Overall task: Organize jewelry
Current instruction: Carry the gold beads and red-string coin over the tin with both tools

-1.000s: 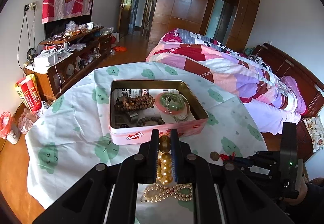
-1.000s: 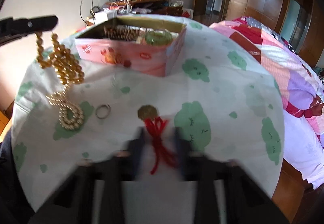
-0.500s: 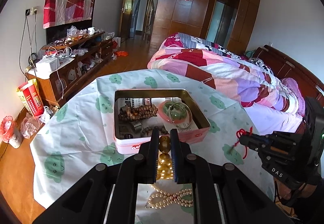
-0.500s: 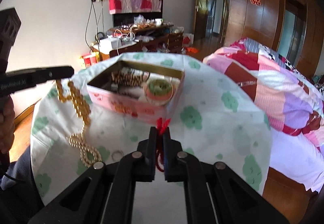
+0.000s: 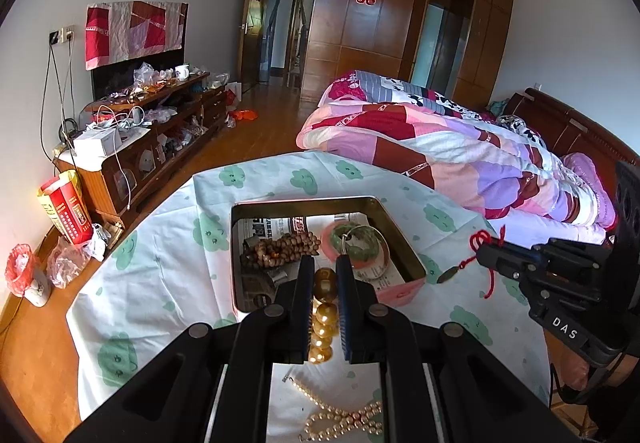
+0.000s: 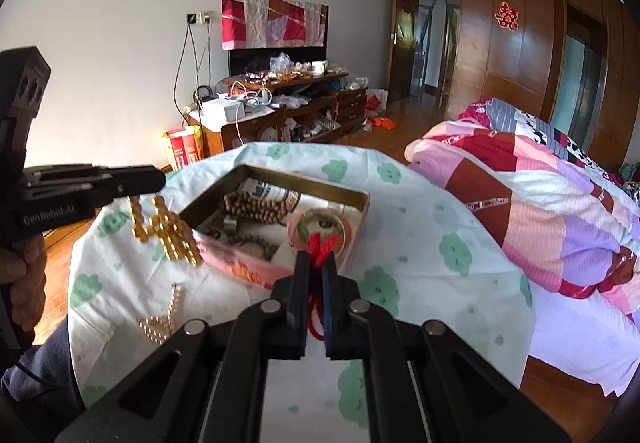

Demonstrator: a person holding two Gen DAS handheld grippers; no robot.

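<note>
Nearest the left wrist camera, the left gripper (image 5: 323, 285) is clamped on a strand of amber beads (image 5: 323, 313), its jaws parted only by the width of a bead; the strand hangs below in a bunch, clear of the cloth. Beneath it a pearl necklace (image 5: 344, 417) lies loose on the cloud-print tablecloth (image 5: 160, 283). The right gripper (image 6: 316, 263) is pinched almost fully closed on a red cord (image 6: 318, 249), from which a small coin-like pendant (image 5: 446, 275) dangles. Just beyond both sets of fingertips sits the open pink tin (image 5: 404, 289), holding wooden prayer beads (image 5: 284, 249) and a green bangle (image 5: 356, 239). Both loads lie straight ahead of the tin's near wall and above its rim. Judging by this, the pendant hangs just outside the tin's right corner, while the amber strand is centred on the near edge; either need only go forward and release. Beyond stand a bed and a cluttered cabinet.
</note>
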